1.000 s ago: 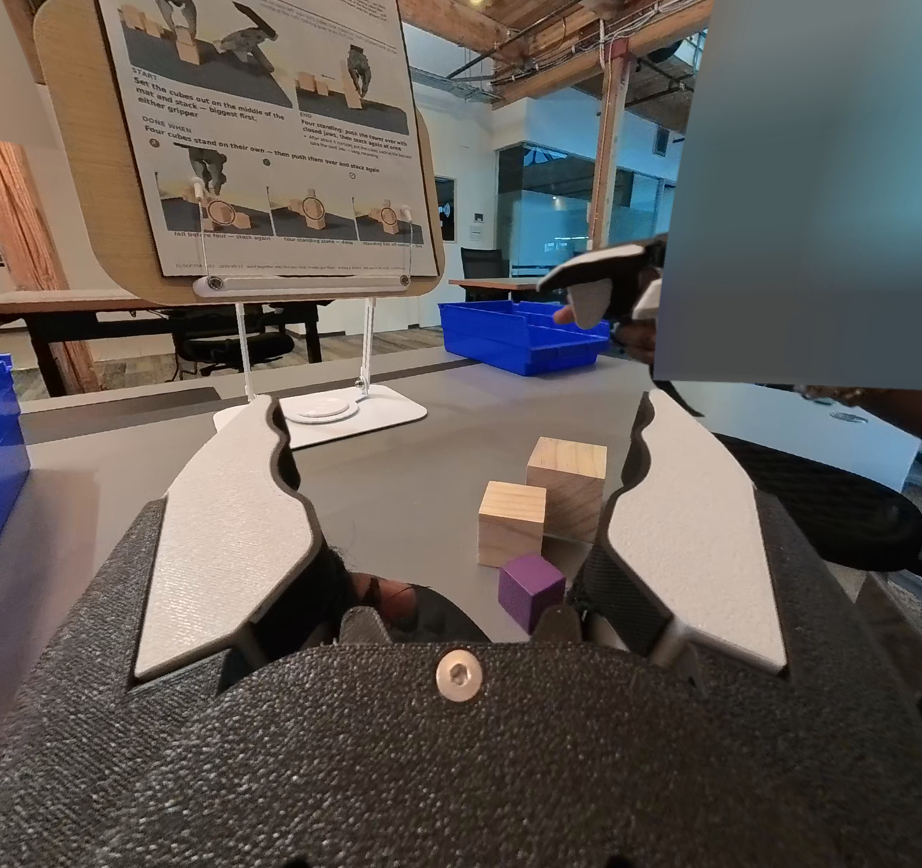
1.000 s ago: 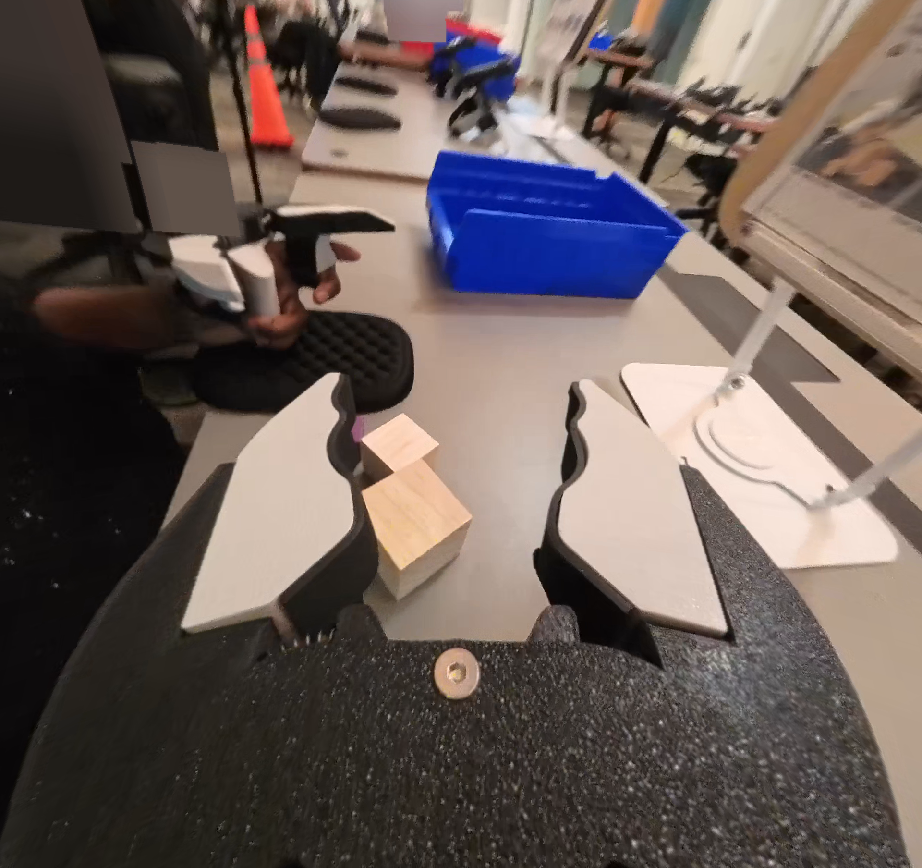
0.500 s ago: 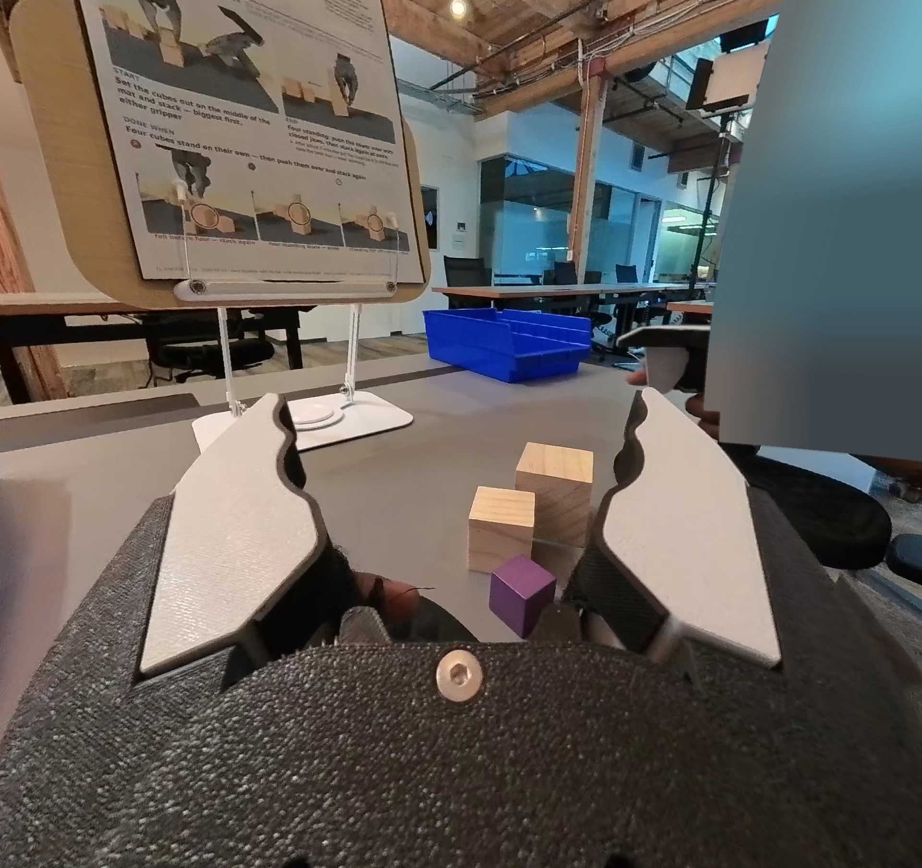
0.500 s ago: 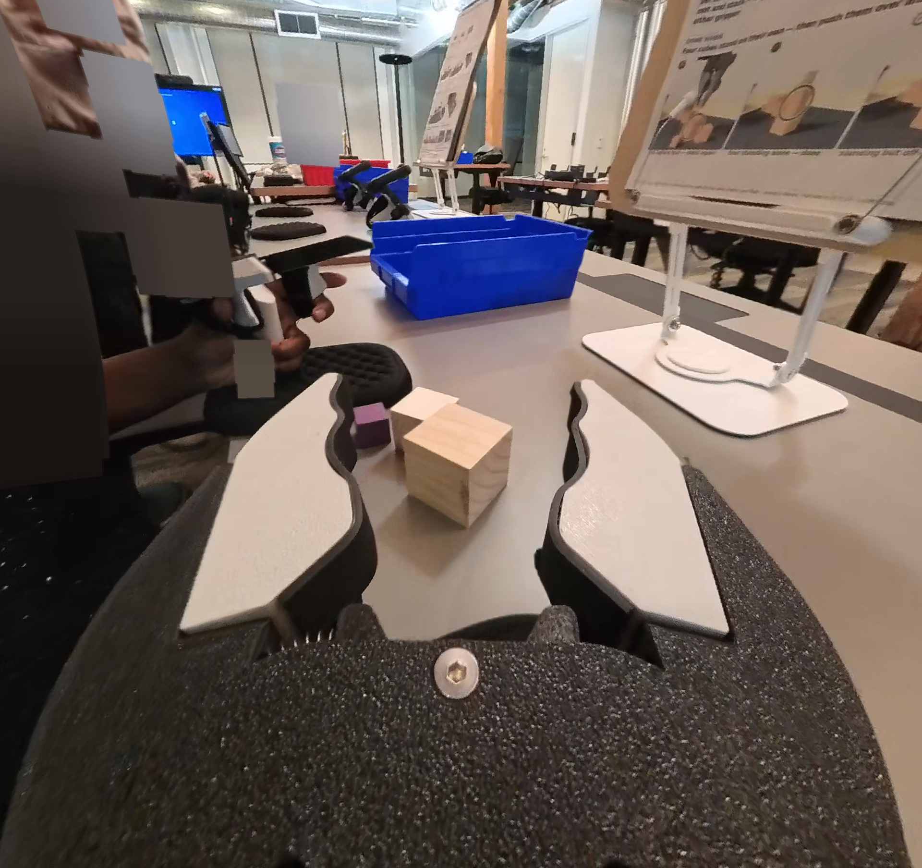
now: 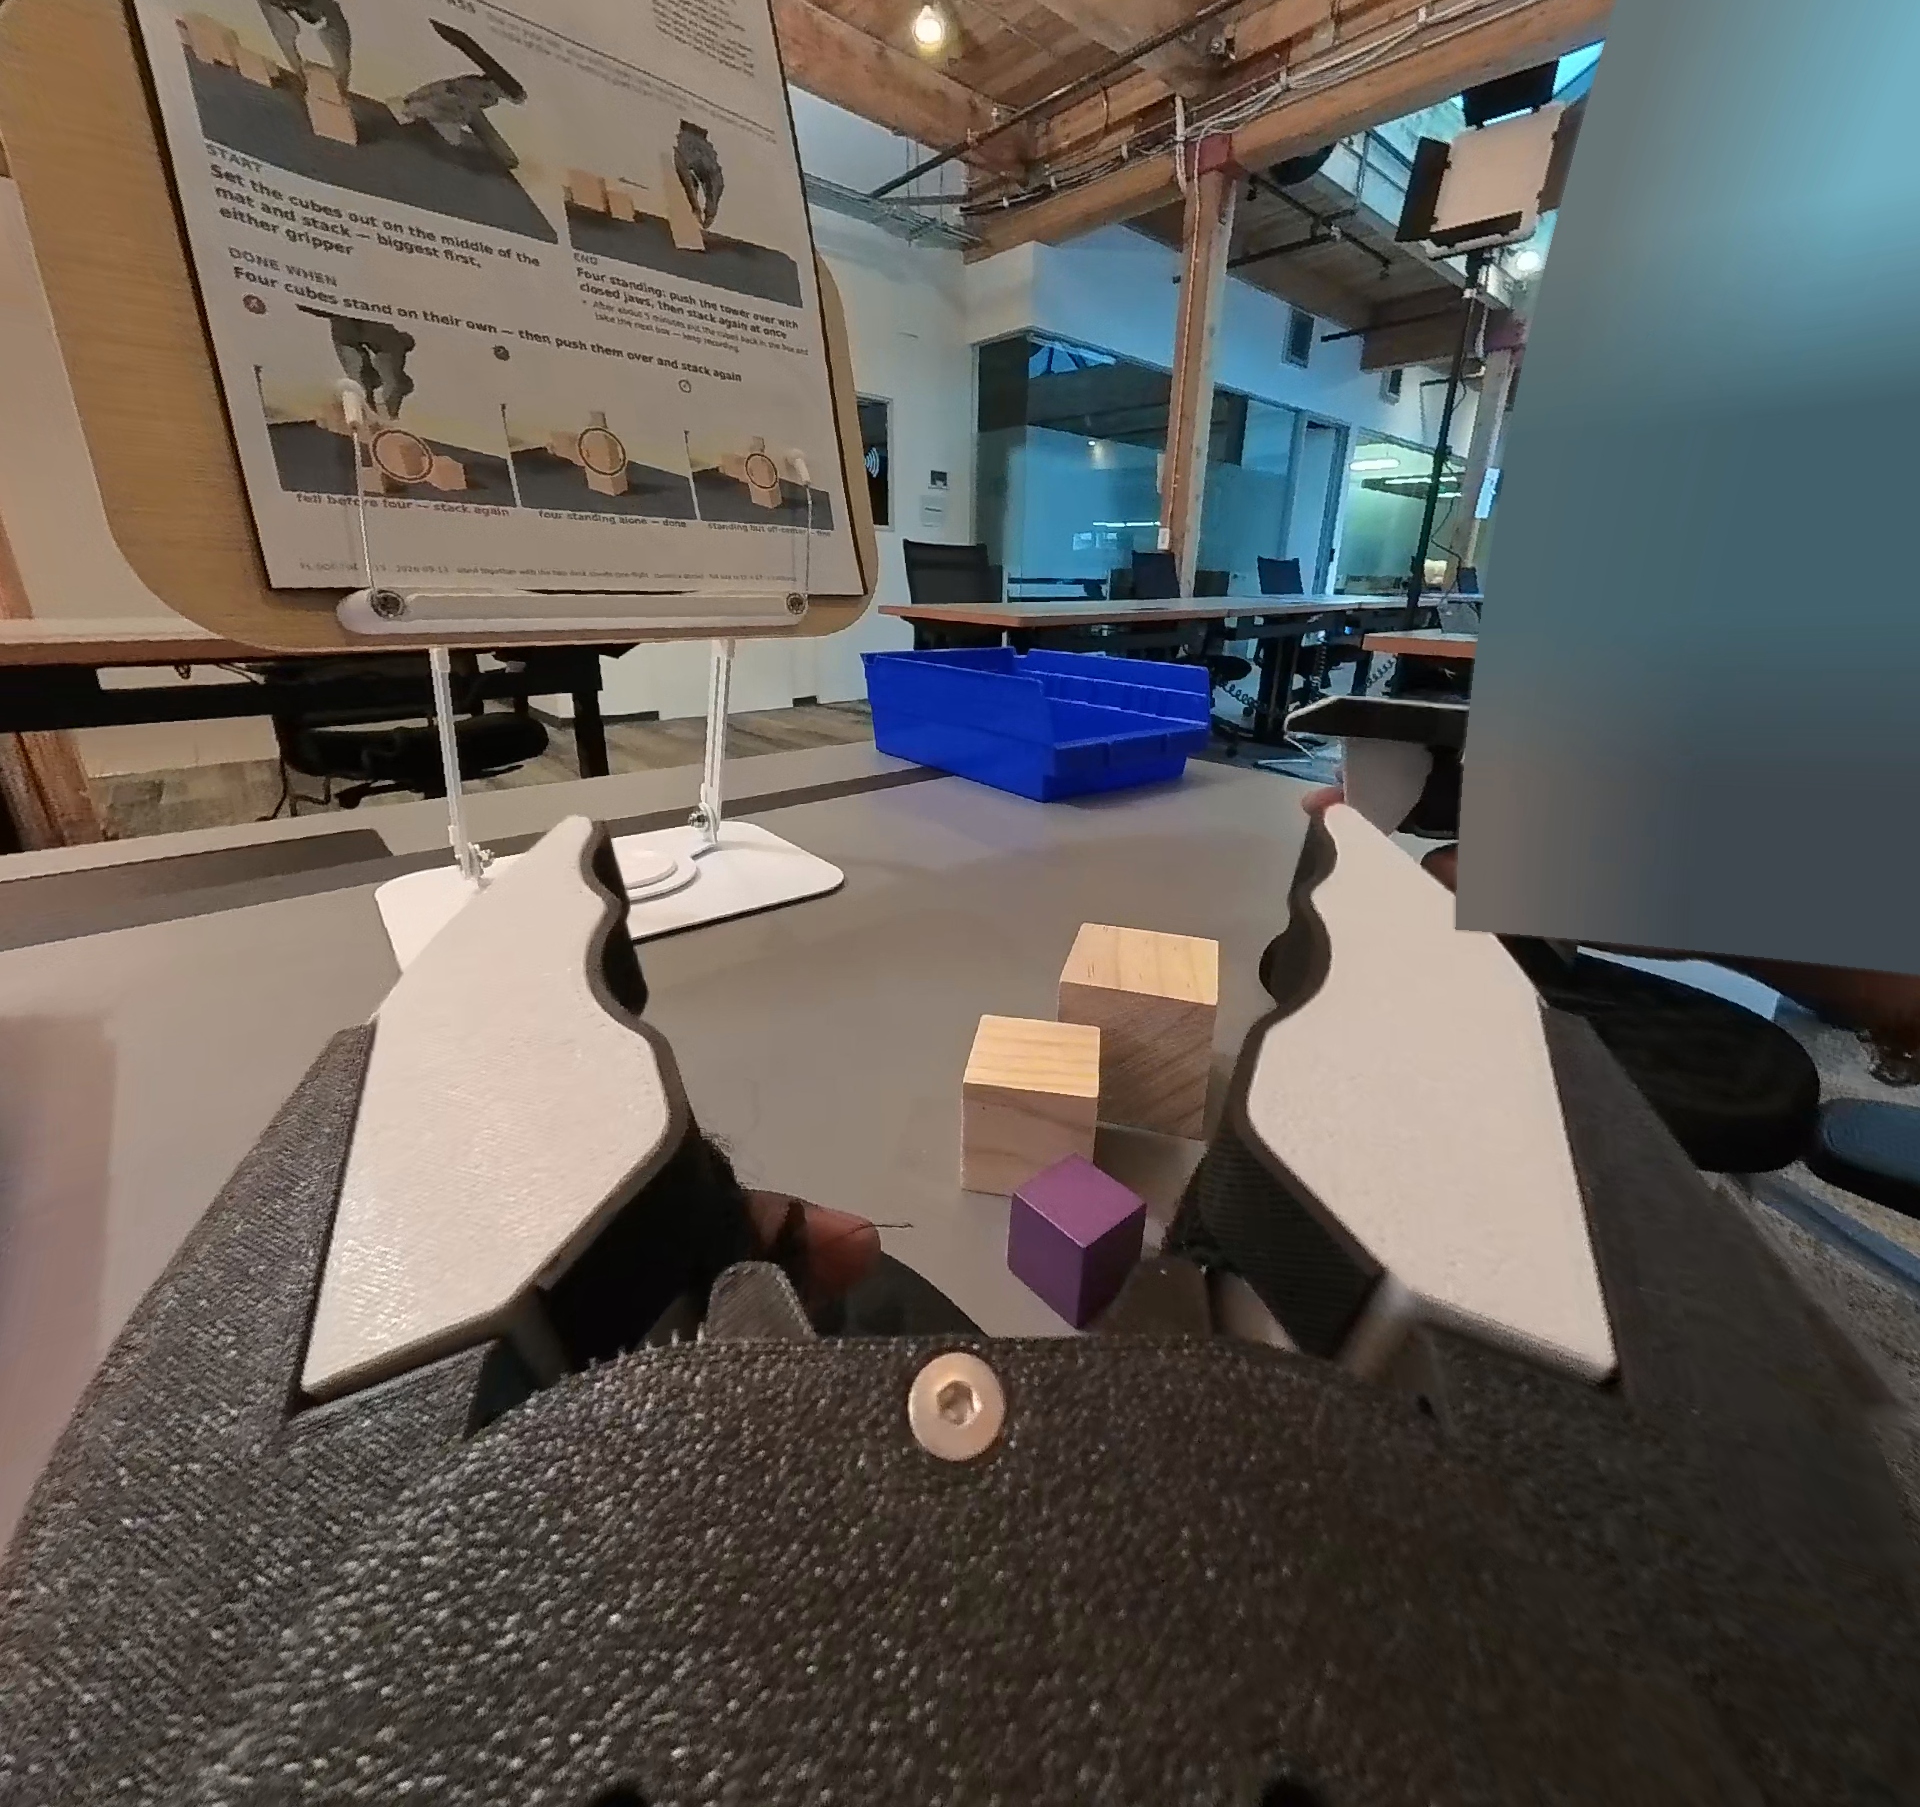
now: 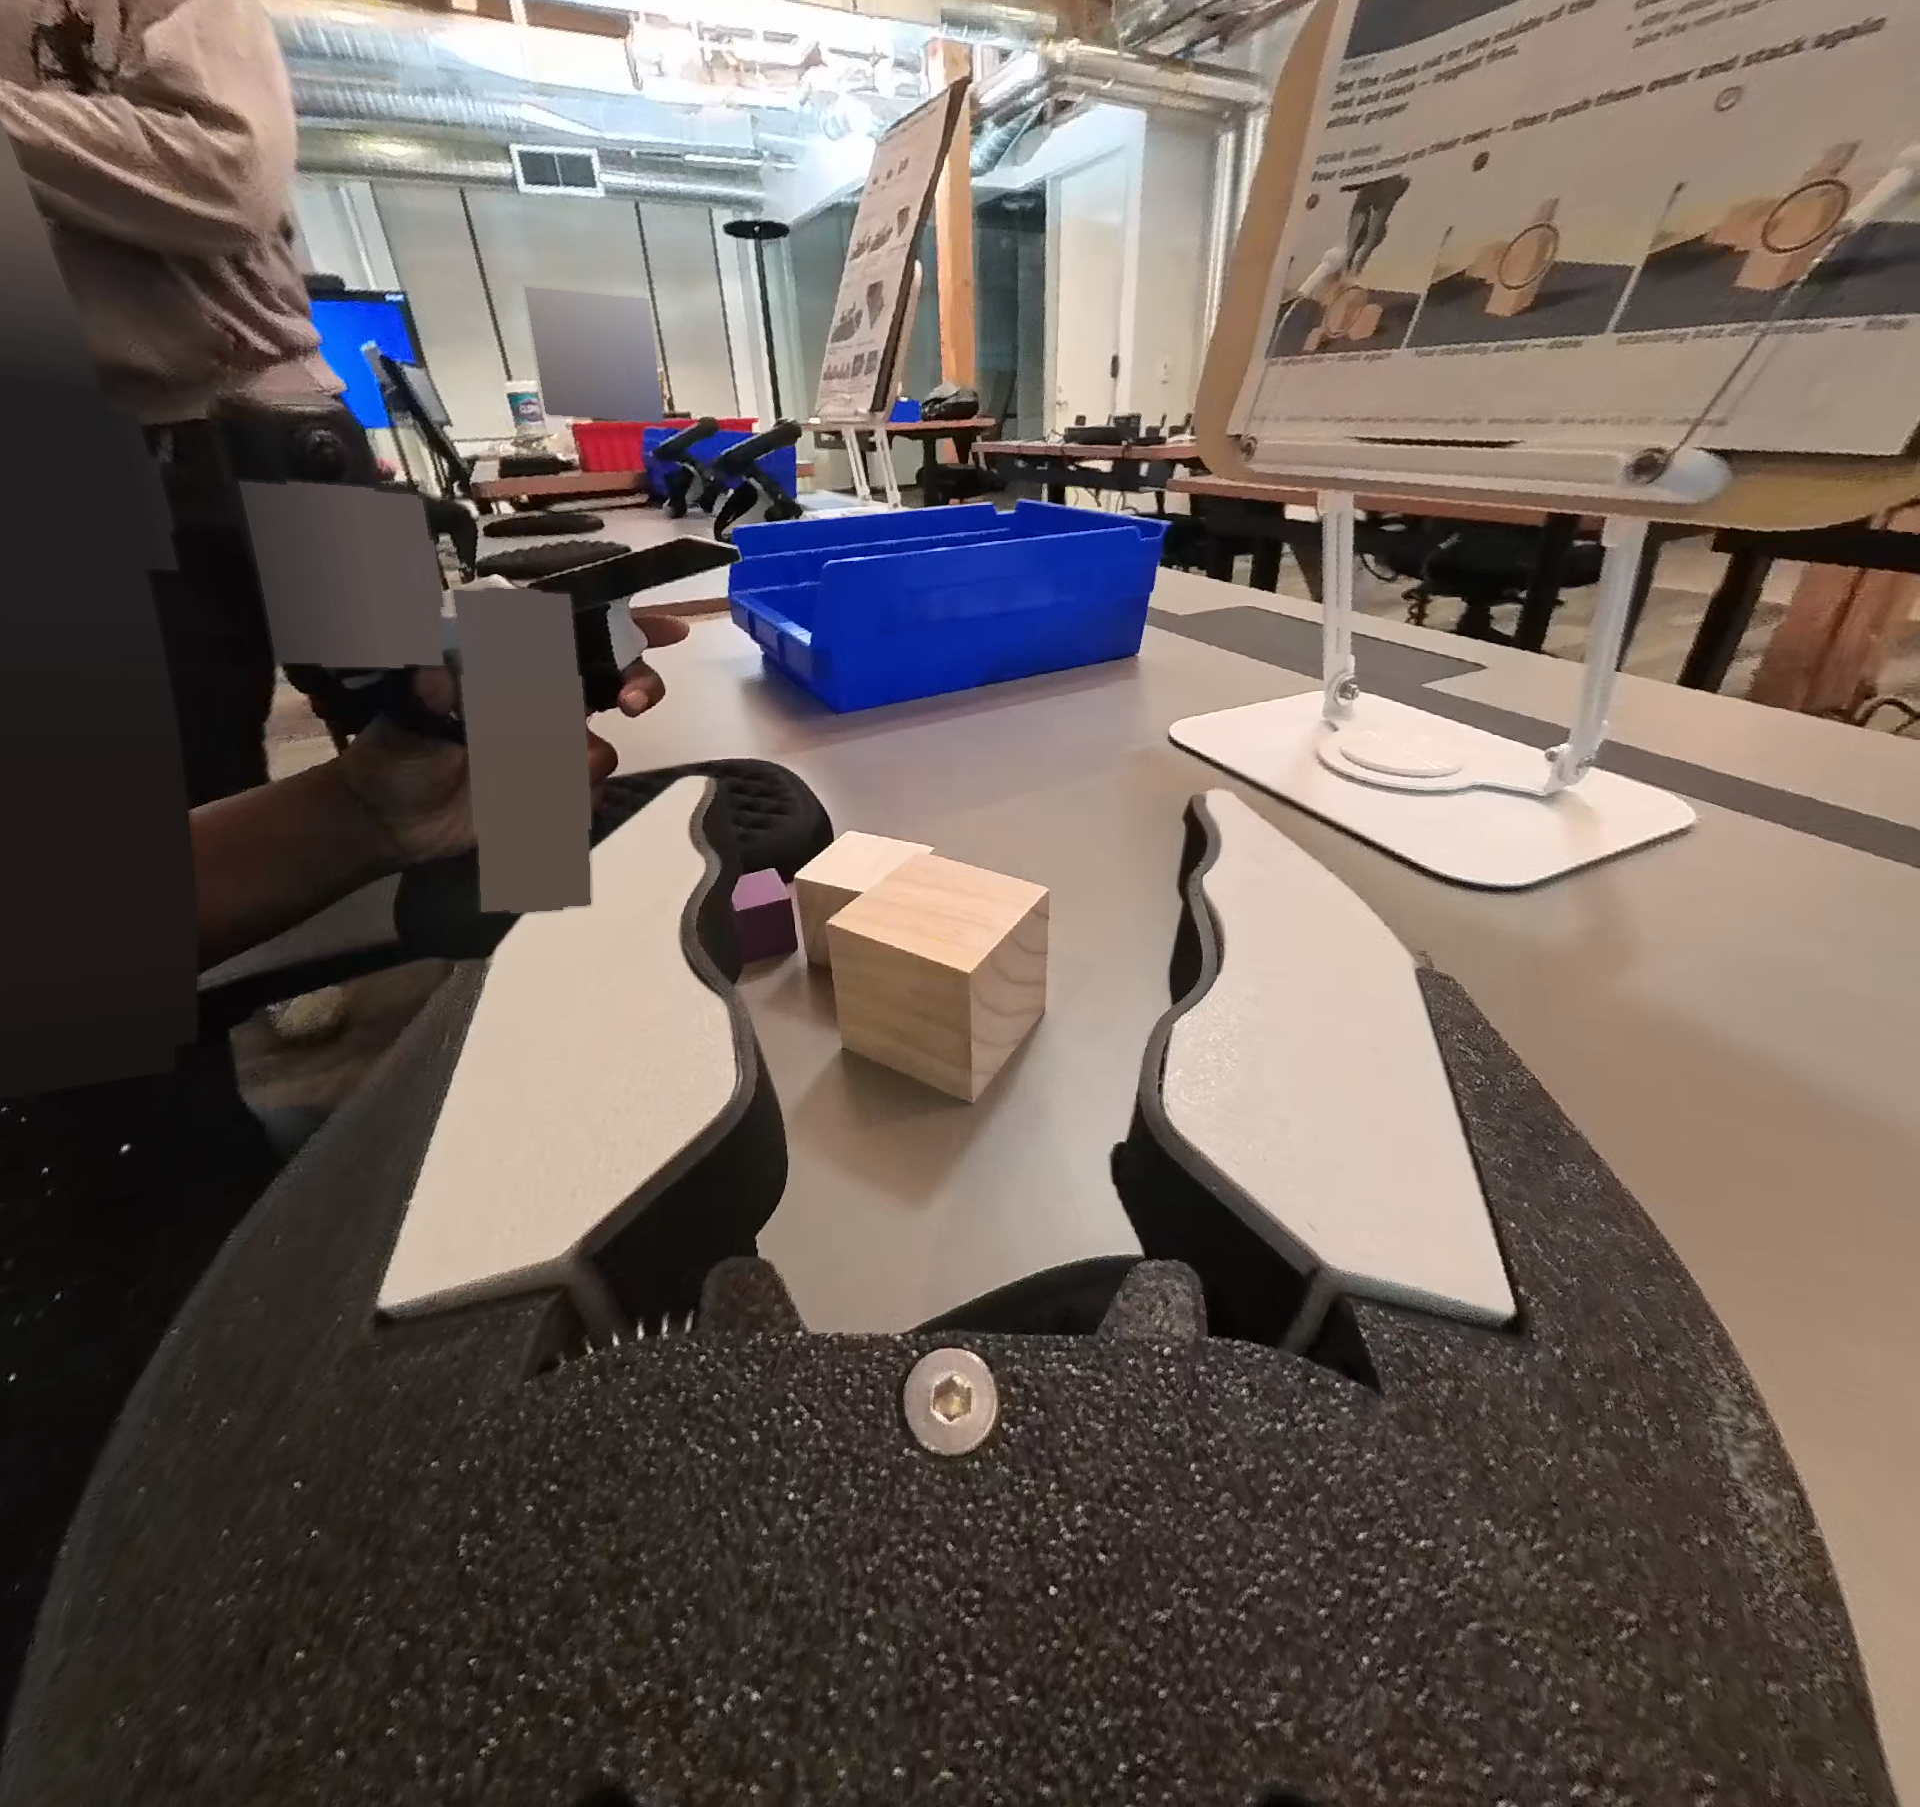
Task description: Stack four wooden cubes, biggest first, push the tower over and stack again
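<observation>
Levelling our right claw toward the large wooden cube just ahead on the bench, we are keeping both claws spread, gripping nothing.

The left gripper has a rough-textured black plastic body that fills the lower part of its view, with one silver hex-socket screw sunk at its upper middle edge. Above and to either side of that screw rise two flat, pale grey fingers with wavy black rubber-lined inner edges. The right gripper is built alike: speckled black body, a silver hex-socket screw at its upper middle edge, pale grey fingers edged in black above that screw. Up and left of that screw, the person wears a light beige garment with a dark mark
</observation>
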Motion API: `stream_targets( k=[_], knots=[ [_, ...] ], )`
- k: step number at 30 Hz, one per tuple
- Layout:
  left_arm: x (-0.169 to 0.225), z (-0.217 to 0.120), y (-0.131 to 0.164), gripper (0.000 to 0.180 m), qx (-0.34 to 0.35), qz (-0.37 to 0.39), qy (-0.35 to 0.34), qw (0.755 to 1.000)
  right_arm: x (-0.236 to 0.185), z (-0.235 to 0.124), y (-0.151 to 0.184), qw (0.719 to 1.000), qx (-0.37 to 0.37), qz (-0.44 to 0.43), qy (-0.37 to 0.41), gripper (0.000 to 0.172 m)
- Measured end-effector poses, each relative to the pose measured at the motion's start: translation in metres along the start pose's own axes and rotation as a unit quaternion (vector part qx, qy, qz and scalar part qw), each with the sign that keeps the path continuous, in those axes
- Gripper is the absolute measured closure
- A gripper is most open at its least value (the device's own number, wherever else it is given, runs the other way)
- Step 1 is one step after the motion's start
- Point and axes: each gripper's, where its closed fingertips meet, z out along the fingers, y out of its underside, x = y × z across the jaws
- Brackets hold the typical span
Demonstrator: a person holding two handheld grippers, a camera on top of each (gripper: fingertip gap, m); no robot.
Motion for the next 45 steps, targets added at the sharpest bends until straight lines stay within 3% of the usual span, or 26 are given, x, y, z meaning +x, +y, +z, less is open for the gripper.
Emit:
stream_targets(
  k=[6,9,13,15,18,21,24,26,28,33,38,45],
  knots=[
    [0.016,0.016,0.003,0.077,-0.066,-0.023,0.068,0.995,0.011,-0.004,-0.007,0.998,0.014,-0.022,0.056,0.077],
    [0.036,0.036,0.016,0.077,-0.172,0.019,0.135,0.976,0.036,-0.009,-0.002,0.986,-0.012,-0.043,0.160,0.066],
    [0.054,0.068,0.040,0.076,-0.289,0.069,0.191,0.935,0.050,-0.016,0.004,0.966,-0.023,-0.070,0.247,0.061],
    [0.060,0.078,0.063,0.080,-0.362,0.111,0.211,0.901,0.051,-0.017,0.005,0.961,-0.023,-0.082,0.263,0.061],
    [0.070,0.087,0.096,0.085,-0.455,0.155,0.221,0.849,0.051,-0.017,0.005,0.962,-0.020,-0.080,0.262,0.062],
    [0.067,0.093,0.116,0.101,-0.504,0.184,0.193,0.821,0.051,-0.019,0.004,0.964,-0.012,-0.070,0.257,0.065],
    [0.064,0.087,0.138,0.122,-0.567,0.187,0.201,0.776,0.049,-0.018,0.005,0.966,-0.013,-0.073,0.248,0.065],
    [0.059,0.092,0.138,0.123,-0.584,0.207,0.206,0.758,0.049,-0.017,0.005,0.967,-0.014,-0.070,0.245,0.065],
    [0.057,0.107,0.132,0.123,-0.572,0.224,0.223,0.757,0.049,-0.018,0.005,0.968,-0.011,-0.065,0.244,0.066],
    [0.053,0.176,0.104,0.123,-0.546,0.198,0.233,0.780,0.051,-0.019,0.006,0.967,-0.012,-0.059,0.249,0.067],
    [0.065,0.214,0.133,0.123,-0.577,0.214,0.238,0.751,0.055,-0.017,0.011,0.965,-0.032,-0.050,0.256,0.054],
    [0.083,0.219,0.160,0.123,-0.584,0.218,0.239,0.745,0.059,-0.018,0.012,0.960,-0.037,-0.049,0.272,0.042]
  ],
)
